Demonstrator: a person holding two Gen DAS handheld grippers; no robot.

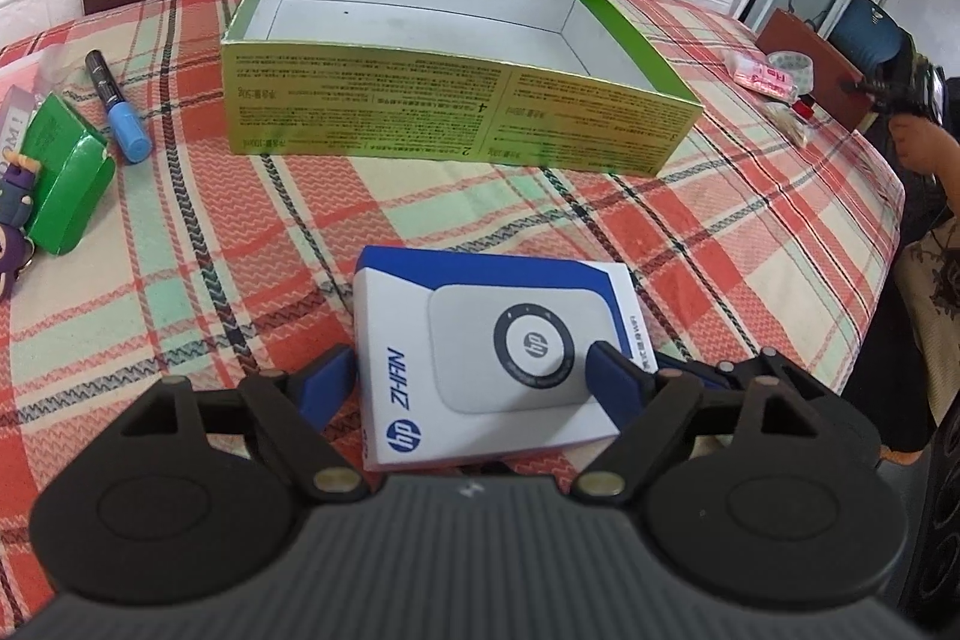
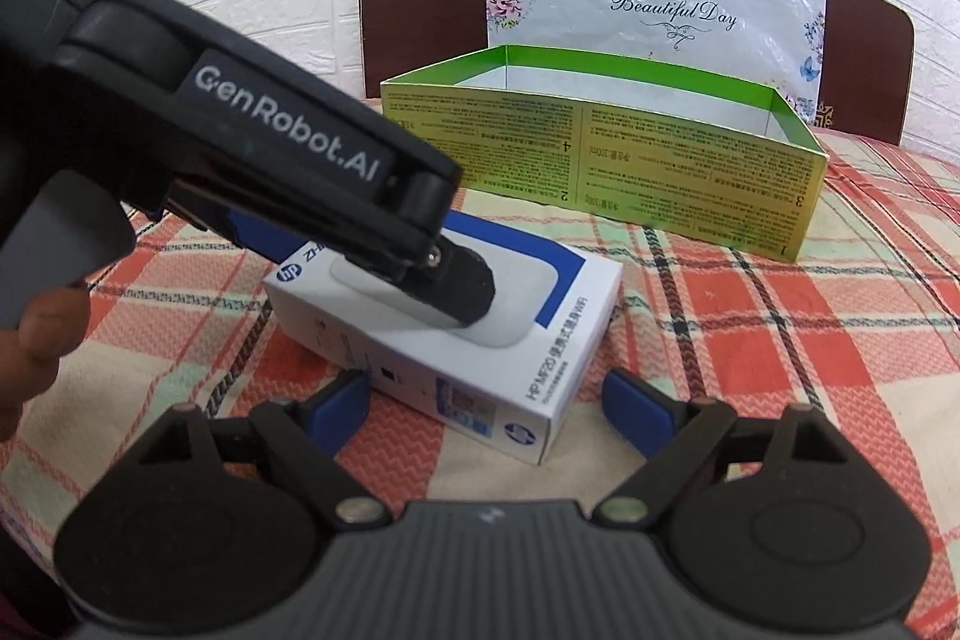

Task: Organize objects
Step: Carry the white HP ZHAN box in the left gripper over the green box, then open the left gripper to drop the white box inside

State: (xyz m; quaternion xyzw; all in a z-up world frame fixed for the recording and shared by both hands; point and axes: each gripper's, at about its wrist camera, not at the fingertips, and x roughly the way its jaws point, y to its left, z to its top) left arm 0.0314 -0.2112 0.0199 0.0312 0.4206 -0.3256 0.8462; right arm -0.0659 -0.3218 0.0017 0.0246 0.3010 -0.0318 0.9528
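Figure: approach to the HP box [image 1: 492, 352], which lies flat on the plaid tablecloth [image 1: 180, 292] just in front of the open green tray [image 1: 462, 112], the likely place for it. I have the left gripper [image 1: 474, 376] spread wide, one blue finger [image 1: 327, 382] beside the box's left edge and the other over its printed top near the right edge; I judge this a straddle before closing, with nothing held. My right gripper [image 2: 486, 400] is also spread wide and empty, its fingers flanking the near corner of the box. Only the left wrist view shows, left of the tray, the blue-capped marker [image 1: 117, 109], small green box [image 1: 69, 178] and purple figurine [image 1: 18, 196]. Only the right wrist view shows the left finger's tip over the box top, whether touching I cannot tell.
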